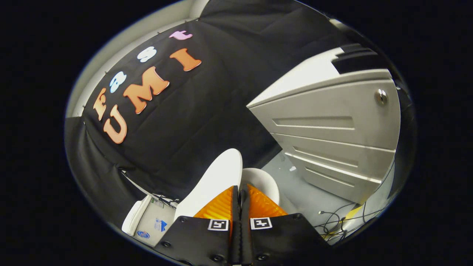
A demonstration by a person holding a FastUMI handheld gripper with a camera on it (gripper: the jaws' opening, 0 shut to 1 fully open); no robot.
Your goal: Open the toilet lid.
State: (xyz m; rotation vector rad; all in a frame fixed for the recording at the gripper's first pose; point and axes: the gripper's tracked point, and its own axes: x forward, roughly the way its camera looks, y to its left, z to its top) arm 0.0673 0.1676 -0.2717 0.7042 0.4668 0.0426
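Note:
The white toilet lid [216,181] stands raised and tilted, lifted off the white seat ring [265,181] that shows just to its right. Its thin edge runs down into the narrow slit between my two orange fingers [221,207]. My gripper [240,192] is shut on that lid edge, one finger on each face. The bowl below the seat is hidden behind the fingers. The white cistern [149,221], with stickers on it, sits beyond the lid to the left, against the black cloth wall.
A grey cabinet with several drawers [332,125] and a round lock stands close on the right. Between it and the toilet lies grey floor [295,184]. Loose cables [342,218] trail on the floor at the cabinet's foot.

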